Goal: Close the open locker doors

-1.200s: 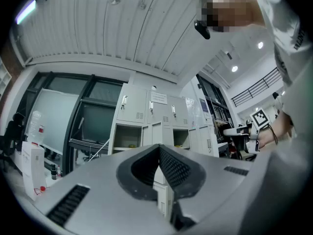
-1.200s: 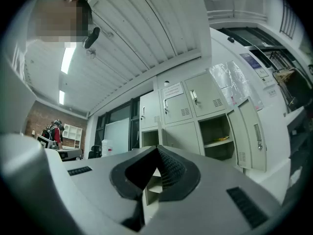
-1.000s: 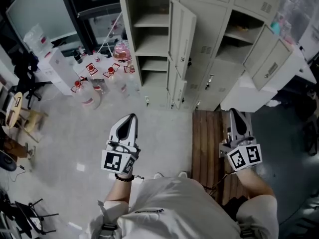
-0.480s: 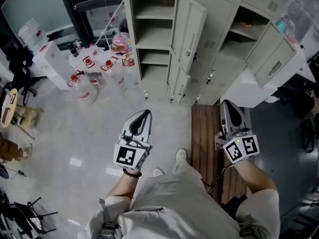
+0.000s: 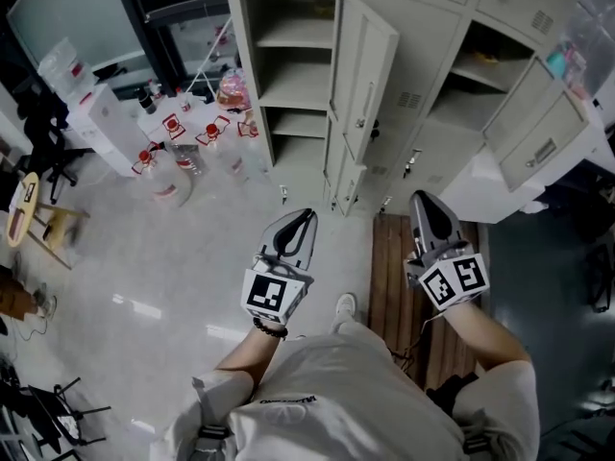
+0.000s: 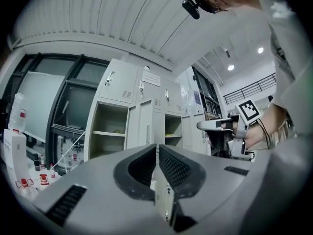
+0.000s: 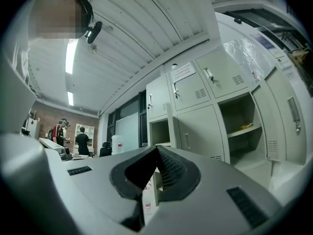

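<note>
A bank of pale grey lockers (image 5: 423,104) fills the top of the head view. One tall door (image 5: 368,75) stands swung out in the middle, with a small lower door (image 5: 344,173) open under it. At the right another door (image 5: 541,142) hangs open beside a shelved compartment (image 5: 476,75). My left gripper (image 5: 304,216) is shut and empty, a short way off the middle doors. My right gripper (image 5: 422,198) is also shut and empty, in front of the right lockers. The left gripper view has its closed tips (image 6: 157,146) aimed at the open door (image 6: 146,130). The right gripper (image 7: 156,147) faces the open compartment (image 7: 240,127).
Several red-labelled water bottles (image 5: 173,152) and a white box (image 5: 91,113) stand on the floor left of the lockers. A slatted wooden board (image 5: 394,277) lies under the right gripper. A stool (image 5: 29,209) is at far left. People (image 7: 80,140) stand far off.
Both grippers and the person have moved forward towards the lockers. The left gripper has shifted right, closer to the middle open door. Both stay shut.
</note>
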